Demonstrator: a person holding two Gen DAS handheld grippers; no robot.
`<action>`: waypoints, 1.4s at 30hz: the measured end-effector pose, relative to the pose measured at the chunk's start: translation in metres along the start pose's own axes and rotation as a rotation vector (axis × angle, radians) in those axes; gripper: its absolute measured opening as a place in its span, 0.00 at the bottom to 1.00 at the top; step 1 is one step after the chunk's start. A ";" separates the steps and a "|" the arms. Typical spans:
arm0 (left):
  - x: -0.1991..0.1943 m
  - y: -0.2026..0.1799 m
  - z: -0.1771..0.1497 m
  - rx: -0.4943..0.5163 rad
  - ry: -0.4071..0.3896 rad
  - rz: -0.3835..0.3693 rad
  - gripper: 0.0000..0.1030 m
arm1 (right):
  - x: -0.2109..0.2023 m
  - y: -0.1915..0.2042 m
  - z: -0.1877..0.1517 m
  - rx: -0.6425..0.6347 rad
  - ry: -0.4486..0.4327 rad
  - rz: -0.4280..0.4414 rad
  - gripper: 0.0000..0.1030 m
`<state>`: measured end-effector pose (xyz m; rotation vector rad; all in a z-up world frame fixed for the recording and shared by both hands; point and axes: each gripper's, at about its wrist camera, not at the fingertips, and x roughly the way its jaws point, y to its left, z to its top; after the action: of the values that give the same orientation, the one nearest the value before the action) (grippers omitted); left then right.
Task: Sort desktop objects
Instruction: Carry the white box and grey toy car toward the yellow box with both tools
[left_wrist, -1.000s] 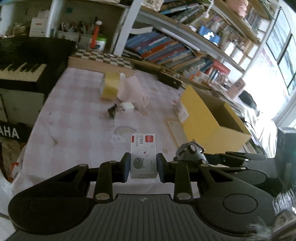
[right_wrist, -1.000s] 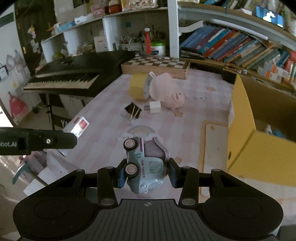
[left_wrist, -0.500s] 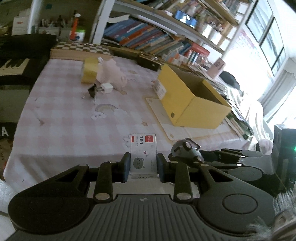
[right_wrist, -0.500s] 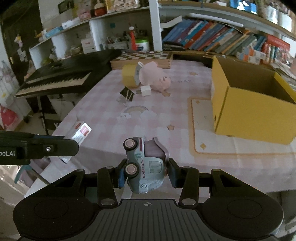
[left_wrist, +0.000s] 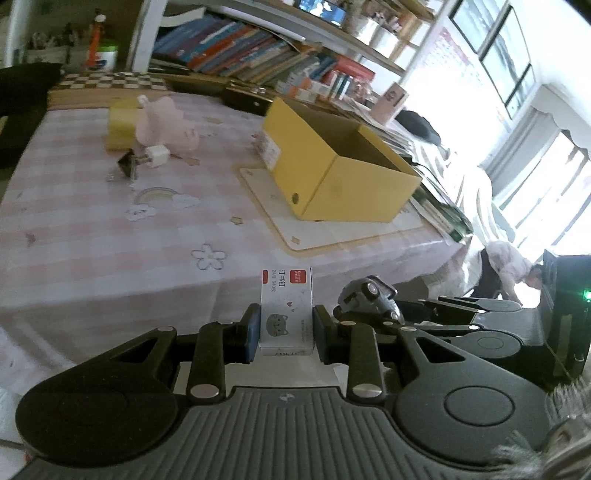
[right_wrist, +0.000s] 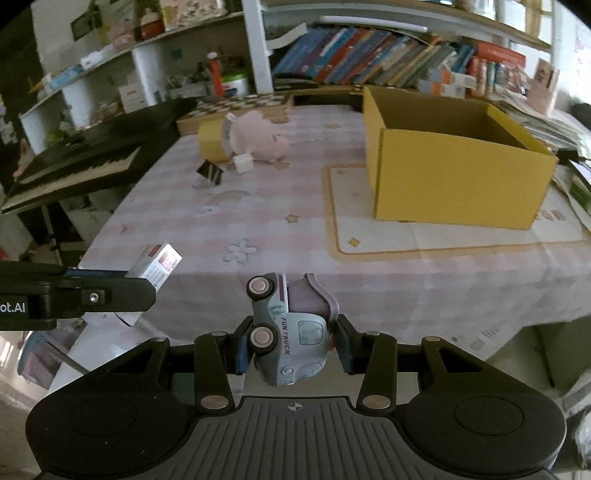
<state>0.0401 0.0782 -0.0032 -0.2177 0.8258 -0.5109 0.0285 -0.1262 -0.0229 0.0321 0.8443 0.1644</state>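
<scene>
My left gripper is shut on a small white staple box with a cat picture, held in front of the table's near edge. The box also shows in the right wrist view. My right gripper is shut on a pale green toy truck, tilted on its side, also off the near edge; it shows in the left wrist view. An open yellow cardboard box stands on a mat at the right of the table. A pink plush pig, a yellow tape roll, a white charger and a black binder clip lie at the far left.
The table has a pink checked cloth. A black keyboard stands to its left. A chessboard and bookshelves are behind it. Books and papers are piled right of the yellow box.
Both grippers have pulled back from over the table to beyond its near edge and swung toward the right. Each keeps its hold on its object.
</scene>
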 end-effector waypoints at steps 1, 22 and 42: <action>0.002 -0.002 0.001 0.006 0.004 -0.007 0.27 | -0.001 -0.002 -0.001 0.007 0.002 -0.005 0.42; 0.064 -0.050 0.032 0.107 0.082 -0.129 0.27 | -0.008 -0.069 0.000 0.132 0.015 -0.113 0.42; 0.154 -0.115 0.066 0.136 0.148 -0.180 0.27 | 0.003 -0.166 0.021 0.177 0.058 -0.146 0.42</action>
<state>0.1362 -0.1003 -0.0152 -0.1301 0.9167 -0.7568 0.0675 -0.2890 -0.0266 0.1314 0.9140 -0.0469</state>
